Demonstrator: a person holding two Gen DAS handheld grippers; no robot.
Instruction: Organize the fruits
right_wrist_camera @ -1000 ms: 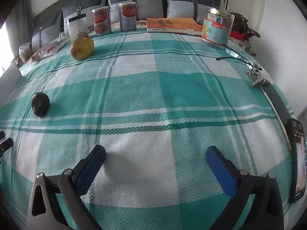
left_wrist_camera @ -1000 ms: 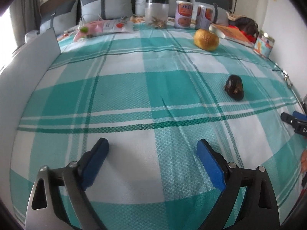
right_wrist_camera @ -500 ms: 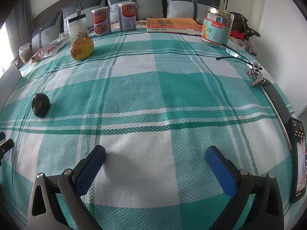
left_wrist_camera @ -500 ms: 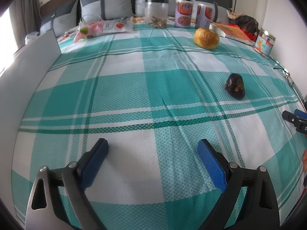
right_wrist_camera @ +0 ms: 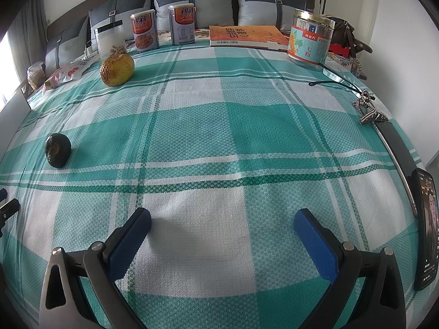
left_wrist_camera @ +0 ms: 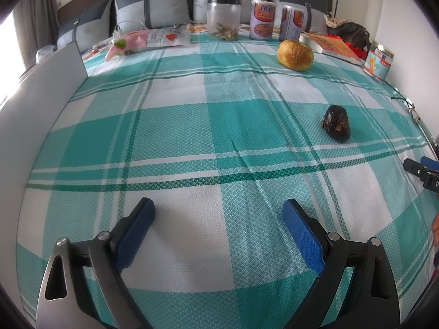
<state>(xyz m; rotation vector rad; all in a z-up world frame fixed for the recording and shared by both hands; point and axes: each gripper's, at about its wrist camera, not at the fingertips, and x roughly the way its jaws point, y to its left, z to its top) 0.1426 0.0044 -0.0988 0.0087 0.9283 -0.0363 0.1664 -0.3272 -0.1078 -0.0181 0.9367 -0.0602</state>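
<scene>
A wrinkled yellow-orange fruit [left_wrist_camera: 295, 55] [right_wrist_camera: 117, 70] lies far back on the teal checked cloth [left_wrist_camera: 219, 126]. A small dark shrivelled fruit [left_wrist_camera: 337, 123] [right_wrist_camera: 57, 150] lies nearer, to the right in the left wrist view and far left in the right wrist view. My left gripper [left_wrist_camera: 218, 213] hovers open over the front of the cloth, nothing between its blue pads. My right gripper [right_wrist_camera: 222, 223] is likewise open and holds nothing. Its tip [left_wrist_camera: 422, 171] shows at the right edge of the left wrist view.
Along the back stand a clear jar [left_wrist_camera: 223, 18], two printed cans [left_wrist_camera: 262, 19], an orange book [right_wrist_camera: 247, 36] and a round tin [right_wrist_camera: 311, 39], with grey pillows behind. A white panel [left_wrist_camera: 41, 104] walls the left side. Keys [right_wrist_camera: 369, 111] and a phone [right_wrist_camera: 426, 230] lie at right.
Both views have shifted only slightly; the fruits lie where they were and both grippers remain open.
</scene>
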